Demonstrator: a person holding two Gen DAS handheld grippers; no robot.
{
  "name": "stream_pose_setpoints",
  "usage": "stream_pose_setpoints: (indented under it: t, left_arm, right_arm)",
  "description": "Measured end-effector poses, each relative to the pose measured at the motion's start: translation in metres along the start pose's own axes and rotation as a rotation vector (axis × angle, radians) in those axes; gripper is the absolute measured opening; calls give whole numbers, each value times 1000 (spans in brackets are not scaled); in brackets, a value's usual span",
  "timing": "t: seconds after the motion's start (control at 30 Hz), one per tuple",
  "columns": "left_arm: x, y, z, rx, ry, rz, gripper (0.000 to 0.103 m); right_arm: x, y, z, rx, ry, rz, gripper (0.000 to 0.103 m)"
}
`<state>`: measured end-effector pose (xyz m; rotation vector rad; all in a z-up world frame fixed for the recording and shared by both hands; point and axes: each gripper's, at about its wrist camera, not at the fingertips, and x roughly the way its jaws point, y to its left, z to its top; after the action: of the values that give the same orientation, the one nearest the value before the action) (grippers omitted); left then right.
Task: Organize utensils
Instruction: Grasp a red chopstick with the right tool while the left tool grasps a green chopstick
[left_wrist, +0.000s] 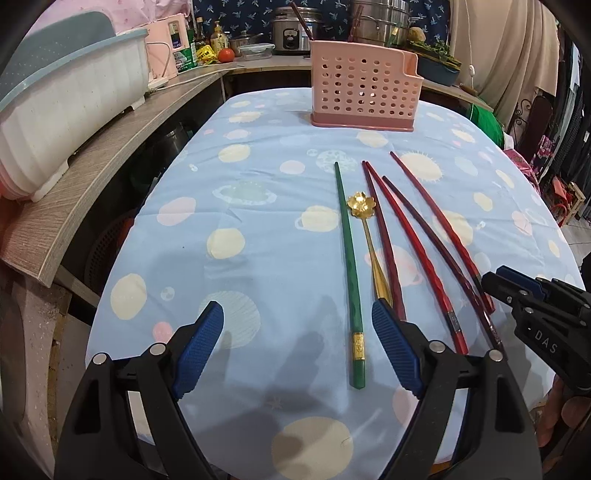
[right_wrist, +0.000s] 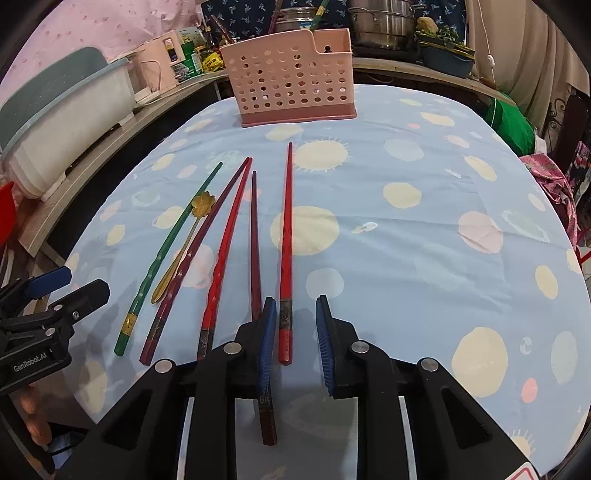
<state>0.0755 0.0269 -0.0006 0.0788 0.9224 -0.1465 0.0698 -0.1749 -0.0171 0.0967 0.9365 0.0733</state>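
A pink perforated utensil holder (left_wrist: 364, 88) (right_wrist: 291, 81) stands at the far end of the table. On the cloth lie a green chopstick (left_wrist: 347, 266) (right_wrist: 162, 258), a gold flower-shaped spoon (left_wrist: 365, 221) (right_wrist: 184, 240) and several red and dark red chopsticks (left_wrist: 413, 243) (right_wrist: 255, 236). My left gripper (left_wrist: 297, 328) is open, its fingers on either side of the green chopstick's near end. My right gripper (right_wrist: 295, 325) is open, with the rightmost red chopstick (right_wrist: 286, 258) lying between its fingers; it also shows in the left wrist view (left_wrist: 517, 295).
The table wears a blue cloth with planet prints (left_wrist: 258, 221). A wooden counter (left_wrist: 92, 177) runs along the left with a white and teal dish rack (left_wrist: 62, 110). Pots, a rice cooker and bottles stand behind the holder (left_wrist: 295, 33).
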Motion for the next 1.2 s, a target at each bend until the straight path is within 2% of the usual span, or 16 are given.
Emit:
stream_pose_setpoints:
  t: [0.23,0.3,0.47,0.73,0.93,1.07,1.13,1.2]
  left_arm:
    - [1,-2,-5,7,12,-6,78]
    - [1,-3,-7,8,15,-11,78]
    - [2,-7,-13,20,28,-17,78]
    - [10,-10,-20,26,56,-14,76]
    - [18,-9,-25,13,89,-23,62]
    - [17,-9,-26,11,82,-29,55]
    - [16,-10,-27,12,79,-34,48]
    - [15,-10,-26,14,78,-40,37]
  right_arm:
    - [3,5,-3,-29,2,-11,15]
    - [6,6,-6,-40,14,-14,10]
    - [3,5,-11,-45,1,-20,7]
    - [-3,-5,-17,-14,-1,-21,7]
    - [-7,-8,-21,1,-1,-16,7]
    - [-8,-8,-23,3,-2,-15,7]
    - [-8,-8,-23,2,-2,-15,7]
    - [-8,-8,-23,3,-2,-14,7]
